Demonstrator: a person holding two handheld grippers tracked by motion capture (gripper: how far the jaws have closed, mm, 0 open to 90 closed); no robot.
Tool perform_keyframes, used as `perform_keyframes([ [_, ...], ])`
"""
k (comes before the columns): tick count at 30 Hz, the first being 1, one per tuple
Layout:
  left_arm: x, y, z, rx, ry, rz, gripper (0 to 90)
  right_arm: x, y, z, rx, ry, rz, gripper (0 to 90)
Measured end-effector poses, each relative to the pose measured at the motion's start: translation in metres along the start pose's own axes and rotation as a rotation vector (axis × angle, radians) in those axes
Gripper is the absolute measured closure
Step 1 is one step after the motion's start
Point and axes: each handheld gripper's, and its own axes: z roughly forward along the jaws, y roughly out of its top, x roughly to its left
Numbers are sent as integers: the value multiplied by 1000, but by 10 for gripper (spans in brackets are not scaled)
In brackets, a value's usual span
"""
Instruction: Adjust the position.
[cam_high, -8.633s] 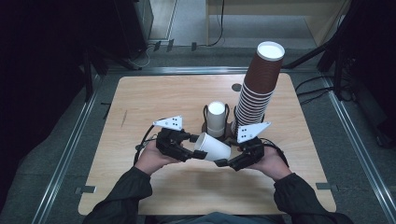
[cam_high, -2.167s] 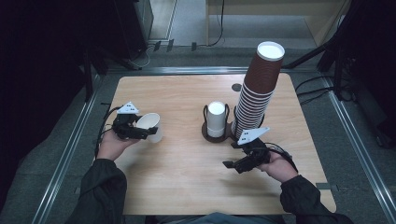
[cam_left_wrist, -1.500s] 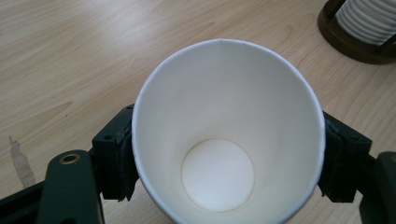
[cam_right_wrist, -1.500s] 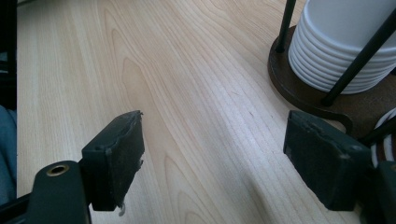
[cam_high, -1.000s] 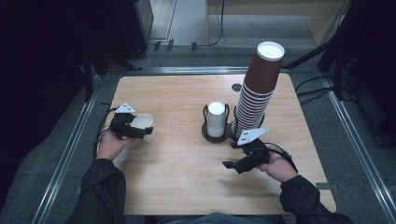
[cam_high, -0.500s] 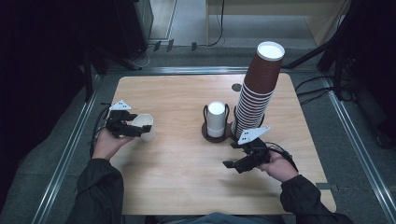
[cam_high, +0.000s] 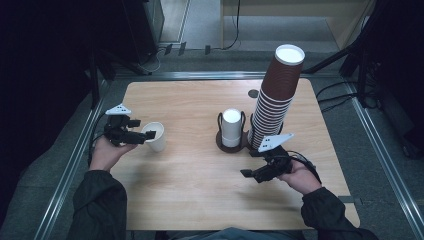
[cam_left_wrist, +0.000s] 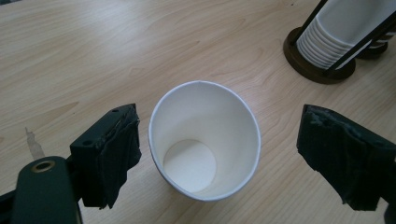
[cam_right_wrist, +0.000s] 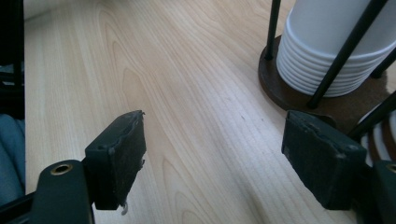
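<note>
On the table (cam_high: 200, 200) we find the white cup (cam_high: 154, 136) upright at its left side, axis vertical. It stands between the left gripper (cam_high: 142, 135) jaws (released, pads clear); the right gripper (cam_high: 247, 174) idles open, well apart.

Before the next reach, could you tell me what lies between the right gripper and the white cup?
Only bare table: in the high view nothing lies between the right gripper and the white cup.

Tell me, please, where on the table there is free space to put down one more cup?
Bare wood lies between the white cup and the cup holder, and along the near edge of the table between the two hands. The far left corner is also free. It is crowded around the holder and the brown cup stack.
</note>
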Motion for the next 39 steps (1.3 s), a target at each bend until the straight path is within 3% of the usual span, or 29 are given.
perform_keyframes([
  [6,-10,6,-5,-8,-12,12,137,1,1,-4,1,-9,-23,196],
  [9,-15,10,-6,-6,-13,19,141,4,3,-7,30,16,-42,153],
  [17,-32,18,-1,6,-40,34,151,2,7,-18,22,52,25,158],
  [23,-45,22,4,15,-70,54,160,3,10,-22,36,45,22,146],
  [28,-55,23,8,22,-96,78,169,5,11,-25,42,47,-11,149],
  [34,-66,25,10,10,-146,111,307,3,13,-34,22,33,13,243],
  [39,-75,26,17,21,-172,124,334,0,10,-43,8,5,16,286],
])
